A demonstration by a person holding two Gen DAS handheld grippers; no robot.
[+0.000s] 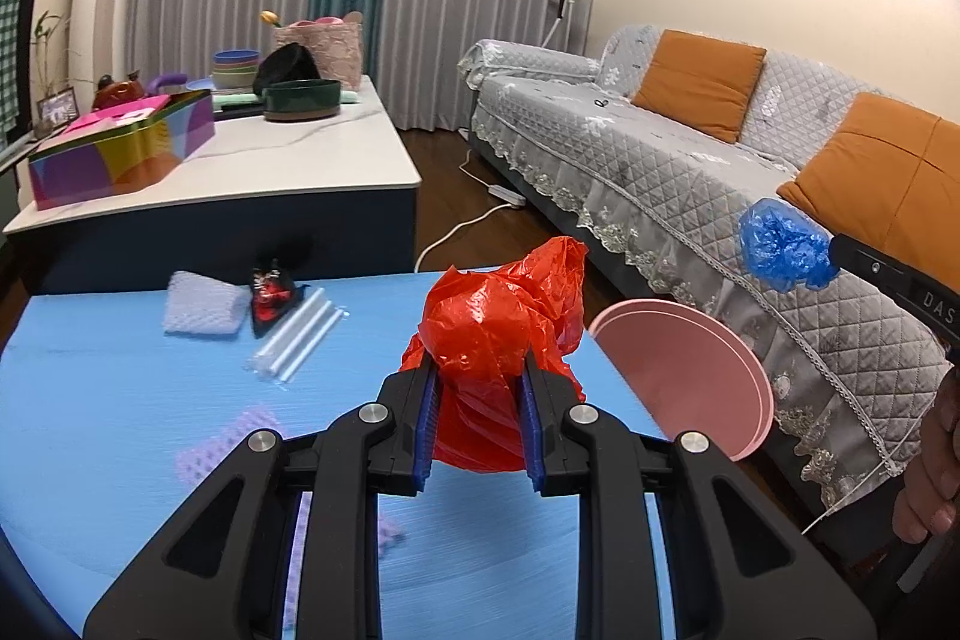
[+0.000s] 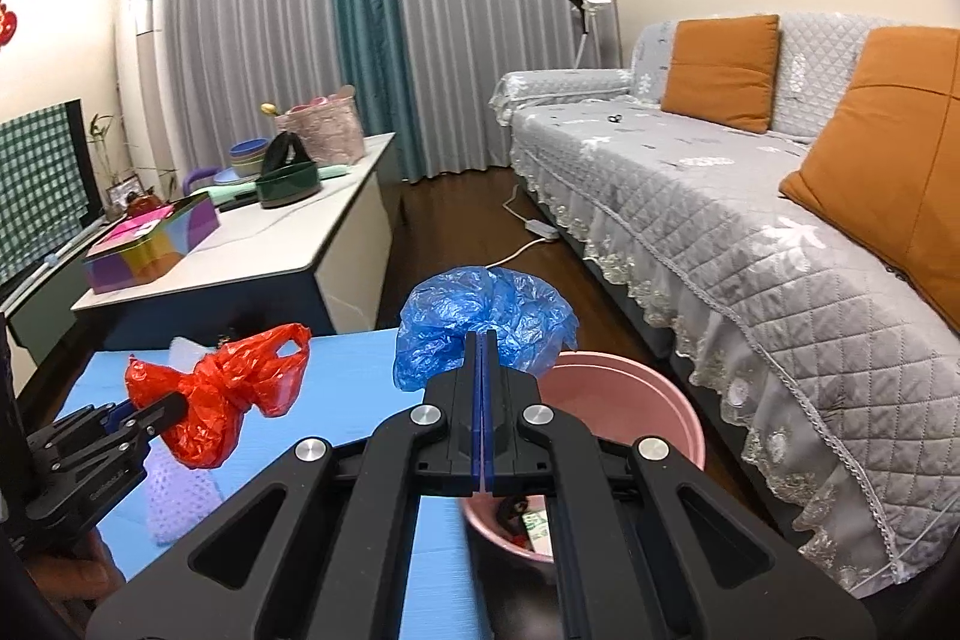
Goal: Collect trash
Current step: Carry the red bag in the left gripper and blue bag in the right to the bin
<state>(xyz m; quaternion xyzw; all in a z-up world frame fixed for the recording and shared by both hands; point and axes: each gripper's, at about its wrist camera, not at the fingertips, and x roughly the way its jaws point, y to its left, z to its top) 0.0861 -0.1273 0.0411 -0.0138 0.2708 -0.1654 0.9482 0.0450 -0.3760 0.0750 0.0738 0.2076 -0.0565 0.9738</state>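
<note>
Red plastic bag (image 1: 498, 340); blue plastic bag (image 2: 480, 322); pink bin (image 2: 624, 400); light blue mat (image 1: 120, 430); orange cushions (image 1: 699, 82); grey quilted sofa cover (image 1: 660, 172).

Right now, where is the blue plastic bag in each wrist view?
Left wrist: blue plastic bag far right, at the tip of the right tongs, above the pink bin.
Right wrist: centre, clamped in those tongs.
Shared landmark: the pink bin.

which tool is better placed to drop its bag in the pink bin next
Right. Its tool holds the blue bag right beside the bin's rim, nearly above the opening. The left tool, with the red bag, sits over the blue mat, farther away.
</note>
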